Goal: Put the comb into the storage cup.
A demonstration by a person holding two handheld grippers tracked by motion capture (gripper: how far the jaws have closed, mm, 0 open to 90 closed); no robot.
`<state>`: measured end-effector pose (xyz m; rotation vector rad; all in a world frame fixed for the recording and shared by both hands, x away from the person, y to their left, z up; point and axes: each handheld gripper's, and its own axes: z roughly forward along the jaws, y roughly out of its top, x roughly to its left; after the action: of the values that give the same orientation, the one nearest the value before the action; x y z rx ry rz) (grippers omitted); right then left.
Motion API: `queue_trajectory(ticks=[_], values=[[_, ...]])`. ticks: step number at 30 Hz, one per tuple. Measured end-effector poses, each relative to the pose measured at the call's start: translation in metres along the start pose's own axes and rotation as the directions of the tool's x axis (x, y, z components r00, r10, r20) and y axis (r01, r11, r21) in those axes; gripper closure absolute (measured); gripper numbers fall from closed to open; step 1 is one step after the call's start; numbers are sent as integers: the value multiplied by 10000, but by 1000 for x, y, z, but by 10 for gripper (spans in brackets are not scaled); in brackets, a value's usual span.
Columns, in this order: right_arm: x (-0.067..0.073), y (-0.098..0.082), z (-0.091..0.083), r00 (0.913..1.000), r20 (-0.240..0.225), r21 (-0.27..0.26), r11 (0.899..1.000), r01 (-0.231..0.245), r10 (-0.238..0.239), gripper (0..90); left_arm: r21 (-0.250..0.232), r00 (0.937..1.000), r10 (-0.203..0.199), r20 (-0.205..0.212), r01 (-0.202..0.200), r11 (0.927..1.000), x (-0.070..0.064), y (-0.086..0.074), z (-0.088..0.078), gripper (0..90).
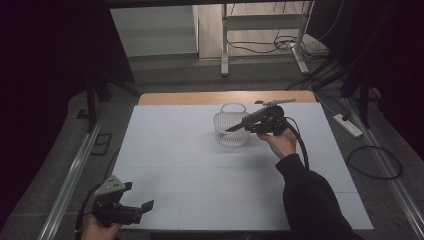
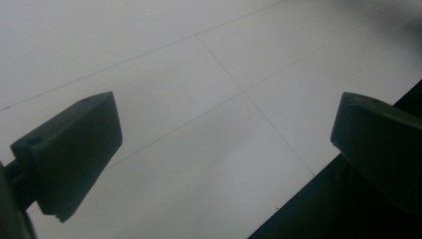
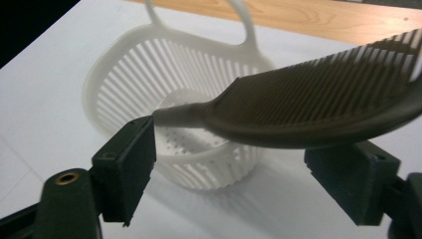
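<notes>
Much bare mat [image 1: 190, 185] around basket [image 1: 231, 131]

One white slatted basket [image 1: 231, 131] stands right of the frame's centre on one white table [image 1: 170, 165]. One dark comb [image 1: 250, 120] lies across its rim. Two handheld grippers are present: the right gripper [image 3: 229, 164] beside the basket, the left gripper [image 1: 142, 209] at the lower left.

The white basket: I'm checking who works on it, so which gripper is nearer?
Right. The right gripper is beside the white basket, with a dark comb across its open fingers. The left gripper sits at the table's near-left corner, far away.
</notes>
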<state>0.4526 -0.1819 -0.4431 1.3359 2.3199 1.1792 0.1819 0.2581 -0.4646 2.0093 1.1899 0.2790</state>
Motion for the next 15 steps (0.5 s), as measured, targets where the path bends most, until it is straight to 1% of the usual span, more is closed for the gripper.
queue_trajectory(ticks=[5, 7, 10, 14, 15], values=[[7, -1, -2, 9993, -52, 349, 9987, 381, -380, 172, -5, 10000, 11, -4, -11, 10000, 0, 0, 0, 0], [9, -2, -4, 9984, 47, 455, 9974, 554, -557, 167, -10, 10000, 21, -4, -21, 10000, 0, 0, 0, 0], [13, -2, -7, 9979, 96, 519, 9966, 637, -643, 156, -14, 10000, 39, -9, -39, 10000, 0, 0, 0, 0], [16, -5, -10, 9978, -14, 532, 9964, 659, -660, 144, -16, 10000, 50, -13, -50, 10000, -1, 0, 0, 0], [16, -6, -11, 9979, -4, 622, 9960, 644, -645, 137, -17, 10000, 49, -15, -49, 10000, -1, 0, 0, 0]])
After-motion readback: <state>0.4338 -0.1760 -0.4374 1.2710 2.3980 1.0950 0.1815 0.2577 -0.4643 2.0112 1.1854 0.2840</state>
